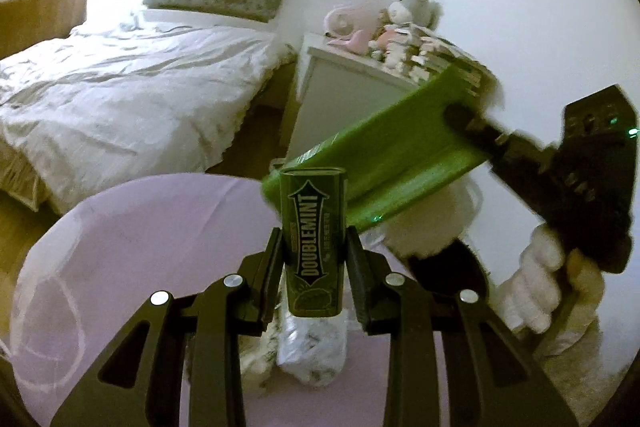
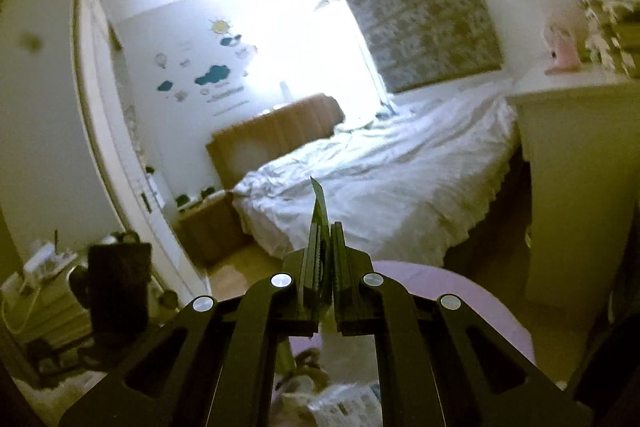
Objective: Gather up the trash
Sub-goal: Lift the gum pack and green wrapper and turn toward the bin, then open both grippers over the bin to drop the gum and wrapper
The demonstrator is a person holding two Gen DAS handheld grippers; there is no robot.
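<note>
Both views carry a yellow-green cast and strong fisheye bending, with dark rounded corners and walls that curve near the rim. In the right wrist view a bright window area (image 2: 296, 39) blows out to pure white and washes the wall beside it; daylight from there falls across the rumpled white bed cover (image 2: 384, 183), whose folds stay soft. The room's lower left is dim and grainy. In the left wrist view the flat green cardboard packet (image 1: 400, 163) is smeared by motion blur, while the dark green lettered gum tin (image 1: 312, 239) is sharp.
</note>
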